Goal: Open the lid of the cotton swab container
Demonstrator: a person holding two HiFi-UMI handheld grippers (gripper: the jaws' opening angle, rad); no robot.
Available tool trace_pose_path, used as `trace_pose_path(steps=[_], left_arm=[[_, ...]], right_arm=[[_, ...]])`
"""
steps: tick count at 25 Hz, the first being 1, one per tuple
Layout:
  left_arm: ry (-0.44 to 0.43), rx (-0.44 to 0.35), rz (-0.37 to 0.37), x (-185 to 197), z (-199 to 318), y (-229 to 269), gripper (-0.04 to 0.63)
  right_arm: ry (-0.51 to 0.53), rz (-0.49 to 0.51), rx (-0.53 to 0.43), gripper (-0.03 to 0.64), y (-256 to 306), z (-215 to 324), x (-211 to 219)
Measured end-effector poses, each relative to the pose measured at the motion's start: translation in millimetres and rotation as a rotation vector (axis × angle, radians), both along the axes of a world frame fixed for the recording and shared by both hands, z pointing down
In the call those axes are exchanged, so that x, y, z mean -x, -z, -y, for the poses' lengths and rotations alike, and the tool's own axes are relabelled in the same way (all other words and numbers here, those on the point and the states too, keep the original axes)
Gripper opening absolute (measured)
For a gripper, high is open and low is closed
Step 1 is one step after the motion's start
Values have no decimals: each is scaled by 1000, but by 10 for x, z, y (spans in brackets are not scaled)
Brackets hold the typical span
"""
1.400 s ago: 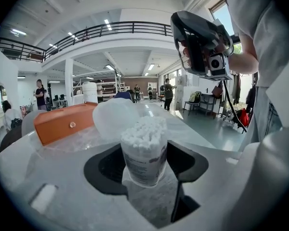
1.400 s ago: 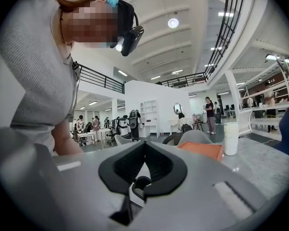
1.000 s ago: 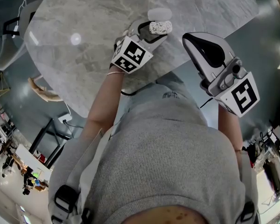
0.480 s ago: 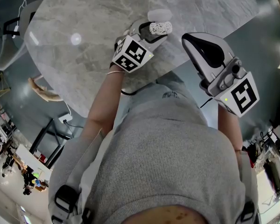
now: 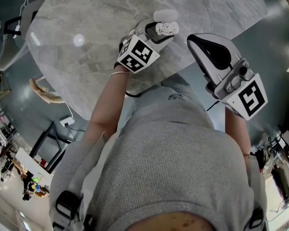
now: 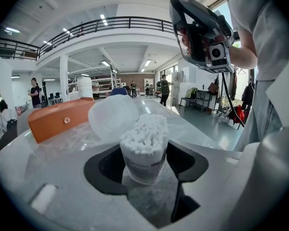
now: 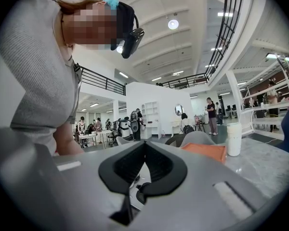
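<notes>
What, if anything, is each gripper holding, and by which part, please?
The left gripper holds the swab container by its sides; the right gripper is shut, empty.

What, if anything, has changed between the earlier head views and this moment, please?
Nothing has visibly changed. The left gripper stays closed on the cotton swab container, whose translucent lid is tipped open behind the swabs. The right gripper stays shut and empty, held up to the side of the container, near the edge of the marble table.

Grey marble table [image 5: 86, 13], glossy floor [image 5: 274, 47], railed balcony [image 6: 111, 23] overhead
</notes>
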State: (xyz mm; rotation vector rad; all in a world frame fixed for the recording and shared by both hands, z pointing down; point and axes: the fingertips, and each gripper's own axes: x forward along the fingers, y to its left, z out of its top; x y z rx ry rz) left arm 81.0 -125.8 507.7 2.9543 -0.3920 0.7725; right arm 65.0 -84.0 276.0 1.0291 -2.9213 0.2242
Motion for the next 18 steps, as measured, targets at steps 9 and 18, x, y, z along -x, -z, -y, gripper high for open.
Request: trace_pose_path(steps=[9,18], left_arm=[[26,-6,15,4,18,-9,267],[108,-12,48,104,98,-20,305]], right_arm=[[8,-1,-8,3,37,-15,38],[14,8,-17,3,31,-13,28]])
